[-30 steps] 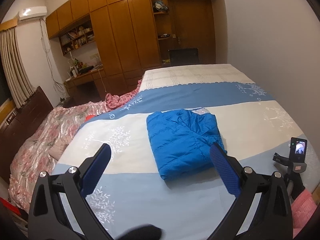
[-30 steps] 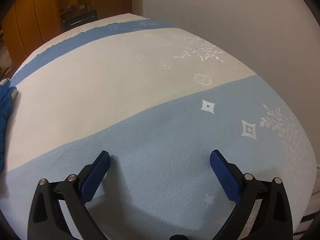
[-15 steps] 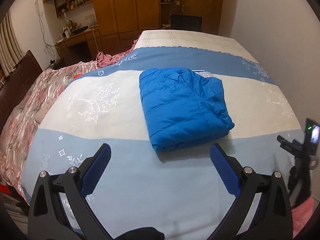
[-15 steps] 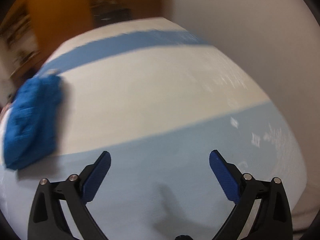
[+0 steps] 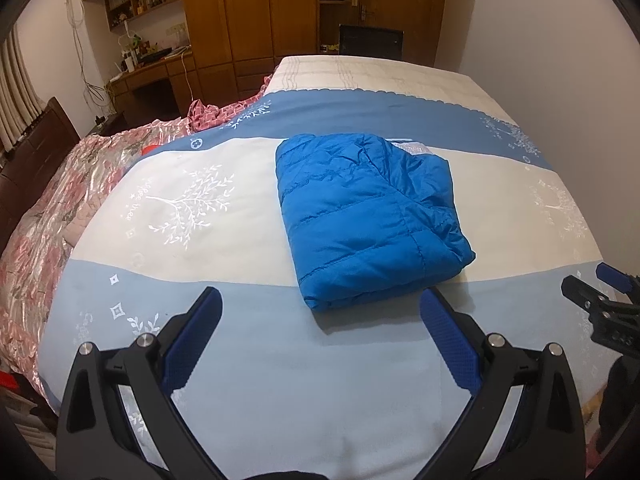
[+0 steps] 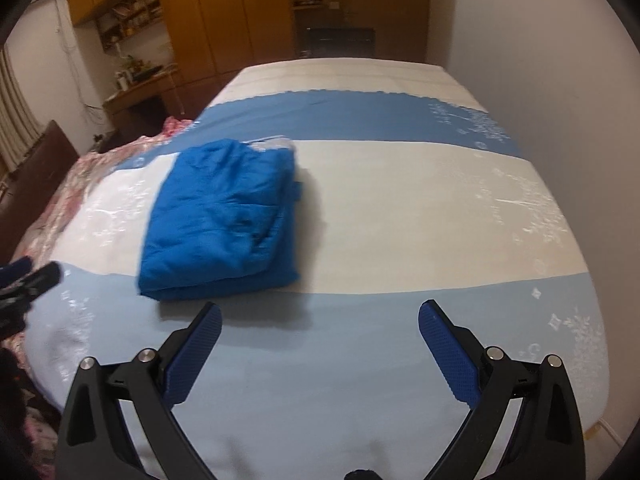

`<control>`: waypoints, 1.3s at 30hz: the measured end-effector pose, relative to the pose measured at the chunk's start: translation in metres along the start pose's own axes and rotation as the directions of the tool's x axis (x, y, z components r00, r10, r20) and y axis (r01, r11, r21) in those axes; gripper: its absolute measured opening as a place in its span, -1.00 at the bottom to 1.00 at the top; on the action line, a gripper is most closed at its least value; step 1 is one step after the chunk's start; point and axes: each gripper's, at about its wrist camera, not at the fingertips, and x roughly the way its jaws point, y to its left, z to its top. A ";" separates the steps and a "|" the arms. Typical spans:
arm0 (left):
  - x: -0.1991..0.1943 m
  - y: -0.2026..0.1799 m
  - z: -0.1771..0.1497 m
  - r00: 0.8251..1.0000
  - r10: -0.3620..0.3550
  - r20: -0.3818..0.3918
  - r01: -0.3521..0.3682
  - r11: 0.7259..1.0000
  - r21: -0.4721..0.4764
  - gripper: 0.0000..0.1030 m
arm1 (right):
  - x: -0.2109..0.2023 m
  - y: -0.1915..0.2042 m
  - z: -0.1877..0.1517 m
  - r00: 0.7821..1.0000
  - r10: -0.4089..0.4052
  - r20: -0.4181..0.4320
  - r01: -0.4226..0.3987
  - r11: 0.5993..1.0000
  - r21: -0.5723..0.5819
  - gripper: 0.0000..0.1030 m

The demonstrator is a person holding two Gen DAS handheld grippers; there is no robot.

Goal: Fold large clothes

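Observation:
A blue quilted jacket (image 5: 370, 216) lies folded into a thick rectangle on the bed (image 5: 280, 360), on its white stripe. It also shows in the right wrist view (image 6: 224, 220). My left gripper (image 5: 320, 328) is open and empty, held above the light-blue stripe just in front of the jacket's near edge. My right gripper (image 6: 320, 336) is open and empty, in front of the jacket and to its right. The right gripper's tip shows at the right edge of the left wrist view (image 5: 600, 300). The left gripper's tip shows at the left edge of the right wrist view (image 6: 28, 280).
A pink floral quilt (image 5: 52, 208) is bunched along the bed's left side. A white wall (image 6: 560, 60) runs along the right side. Wooden wardrobes (image 5: 256, 16), a desk (image 5: 152, 68) and a dark chair (image 5: 370, 42) stand beyond the bed's far end.
My right gripper has swung left from the bare bed corner, bringing the folded jacket into its view. My left gripper has tilted down and closer to the jacket. Both stay open.

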 end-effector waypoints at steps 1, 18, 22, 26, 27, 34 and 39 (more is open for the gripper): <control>0.000 0.000 0.000 1.000 0.002 0.001 -0.002 1.000 0.000 0.91 | -0.002 0.004 0.001 1.000 0.011 0.003 -0.011 1.000 -0.002 0.92; -0.003 -0.001 0.001 1.000 -0.018 0.001 0.018 1.000 -0.005 0.91 | -0.008 0.013 -0.001 1.000 0.012 0.010 -0.012 1.000 -0.015 0.92; -0.005 -0.001 0.000 1.000 -0.015 0.005 0.015 1.000 -0.006 0.91 | -0.010 0.014 -0.001 1.000 0.014 0.012 -0.014 1.000 -0.014 0.92; -0.006 -0.002 0.000 1.000 -0.011 0.009 0.011 1.000 -0.006 0.91 | -0.011 0.014 0.000 1.000 0.015 0.016 -0.014 1.000 -0.019 0.92; -0.007 -0.002 0.000 1.000 -0.011 0.010 0.011 1.000 -0.006 0.91 | -0.011 0.014 0.000 1.000 0.015 0.017 -0.015 1.000 -0.019 0.92; -0.008 -0.004 -0.001 1.000 -0.009 0.013 0.009 1.000 -0.005 0.91 | -0.012 0.014 0.000 1.000 0.018 0.020 -0.018 1.000 -0.019 0.92; -0.009 -0.006 -0.001 1.000 -0.008 0.017 0.008 1.000 -0.002 0.91 | -0.012 0.015 0.000 1.000 0.018 0.020 -0.018 1.000 -0.019 0.92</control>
